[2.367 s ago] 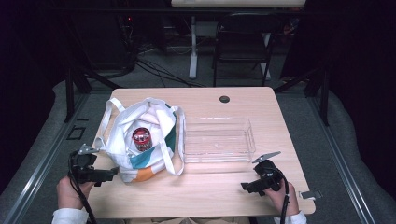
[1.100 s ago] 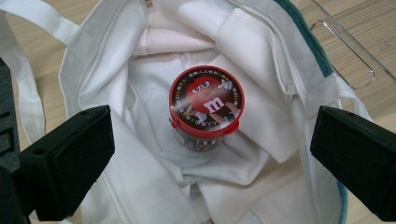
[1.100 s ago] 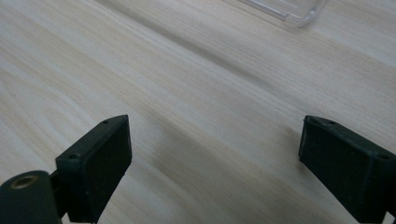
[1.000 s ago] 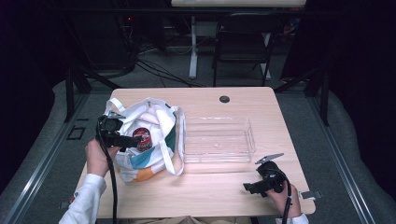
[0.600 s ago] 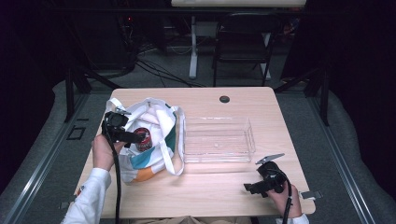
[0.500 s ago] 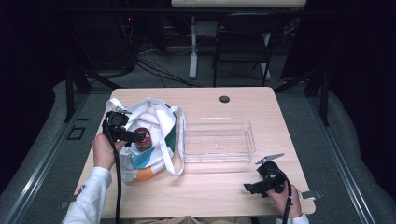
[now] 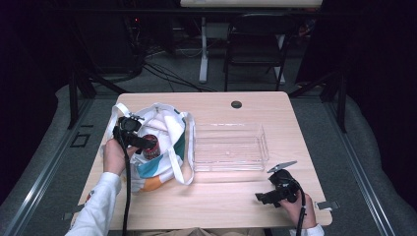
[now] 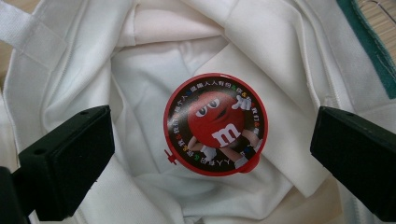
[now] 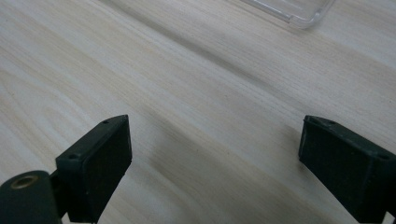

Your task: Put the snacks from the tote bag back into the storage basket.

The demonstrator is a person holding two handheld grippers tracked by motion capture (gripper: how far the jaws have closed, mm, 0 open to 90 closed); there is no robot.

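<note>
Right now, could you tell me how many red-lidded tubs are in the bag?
1: the red-lidded tub sits in the white bag, between the open left gripper jaws. Folds may hide more.

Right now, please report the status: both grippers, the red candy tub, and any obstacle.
Left gripper open, above red-lidded candy tub inside tote bag. Right gripper open over table, holding nothing. Bag cloth folds crowd the tub.

Round red lid point(image 8: 215, 124) inside the white bag point(image 8: 261, 56): white letter "m" on a red cartoon candy figure. Ring of small coloured characters around it, illegible.
</note>
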